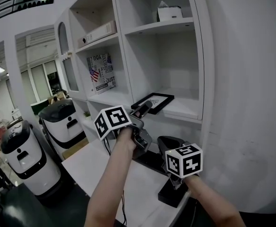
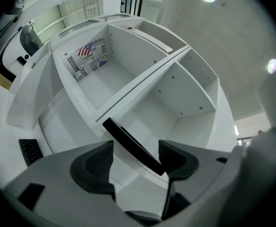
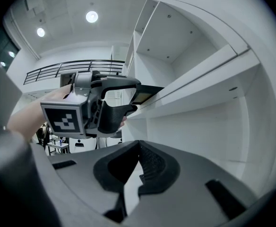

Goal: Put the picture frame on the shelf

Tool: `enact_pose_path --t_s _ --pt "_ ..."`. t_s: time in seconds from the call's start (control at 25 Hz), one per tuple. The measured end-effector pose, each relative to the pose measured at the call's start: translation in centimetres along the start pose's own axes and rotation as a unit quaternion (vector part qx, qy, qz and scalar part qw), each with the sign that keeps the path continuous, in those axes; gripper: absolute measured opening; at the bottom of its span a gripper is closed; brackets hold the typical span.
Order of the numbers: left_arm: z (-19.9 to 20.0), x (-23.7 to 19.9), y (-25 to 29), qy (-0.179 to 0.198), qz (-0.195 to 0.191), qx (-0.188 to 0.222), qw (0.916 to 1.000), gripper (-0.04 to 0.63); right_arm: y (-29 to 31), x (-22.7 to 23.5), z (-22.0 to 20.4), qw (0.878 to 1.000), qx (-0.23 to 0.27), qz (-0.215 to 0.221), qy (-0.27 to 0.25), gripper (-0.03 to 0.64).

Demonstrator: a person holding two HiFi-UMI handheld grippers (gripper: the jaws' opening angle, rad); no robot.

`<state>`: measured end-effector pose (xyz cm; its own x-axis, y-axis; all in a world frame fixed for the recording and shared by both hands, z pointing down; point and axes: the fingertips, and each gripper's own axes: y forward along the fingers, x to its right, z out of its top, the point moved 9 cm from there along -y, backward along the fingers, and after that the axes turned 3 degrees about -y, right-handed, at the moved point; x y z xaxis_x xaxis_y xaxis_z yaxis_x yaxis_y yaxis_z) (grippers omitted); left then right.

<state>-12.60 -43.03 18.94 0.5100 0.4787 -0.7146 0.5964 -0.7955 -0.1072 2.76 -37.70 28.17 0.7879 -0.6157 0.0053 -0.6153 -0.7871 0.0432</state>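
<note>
So, picture frame (image 1: 153, 101): black, lay flat on the shelf board (image 1: 185, 109) of the lower right compartment, right at its front edge.
Left gripper (image 1: 145, 109): was held up at the frame's near end. The left gripper view showed the jaws spread wide with the frame's dark edge running between them. One pad sat clear of it and the other just beside it, and I couldn't tell if that one touched.
Right gripper (image 1: 168, 143): sat lower and to the right, below the shelf board and well apart from the frame. Its jaws were pressed together at the tips with nothing between them.
Flag print (image 1: 101, 73): leaned in the compartment just left of the frame.
Upper shelves: a white box (image 1: 169, 13) sat above the frame's compartment, and a flat white device (image 1: 98, 33) was up on the left.
Table (image 1: 100, 169): white, under both forearms.
Far left, floor: two white-and-black machines (image 1: 22, 155), well apart from the shelf.
</note>
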Motion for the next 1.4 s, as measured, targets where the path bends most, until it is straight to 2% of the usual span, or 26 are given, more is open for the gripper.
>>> enact_pose_path --t_s 0.28,0.36,0.56,0.88,1.08,1.4 --pt "-1.4 -0.2 -2.9 0.043 -0.026 -0.006 0.9987 0.273 -0.7 0.1 -0.6 1.000 -0.001 -0.007 0.004 0.000" --pt "-1.9 -0.3 -3.7 0.066 -0.024 -0.007 0.9975 0.272 -0.9 0.0 -0.8 1.000 0.000 -0.006 0.005 0.000" --pt "-3.4 -0.6 -5.8 0.141 0.003 -0.007 0.9900 0.267 -1.6 -0.5 -1.0 1.000 0.003 -0.006 0.002 0.000" --pt "-6.2 -1.9 -8.2 0.241 0.073 -0.007 0.9678 0.158 -2.9 -1.6 -1.7 1.000 0.006 -0.006 -0.009 0.000" --pt "-7.9 -3.2 -9.5 0.268 0.102 -0.013 0.9579 0.109 -3.8 -2.2 -2.3 1.000 0.008 -0.008 -0.010 0.000" --pt "-9.8 -5.1 -11.5 0.290 0.135 -0.026 0.9471 0.052 -4.4 -3.1 -4.0 1.000 -0.001 -0.008 -0.004 0.000"
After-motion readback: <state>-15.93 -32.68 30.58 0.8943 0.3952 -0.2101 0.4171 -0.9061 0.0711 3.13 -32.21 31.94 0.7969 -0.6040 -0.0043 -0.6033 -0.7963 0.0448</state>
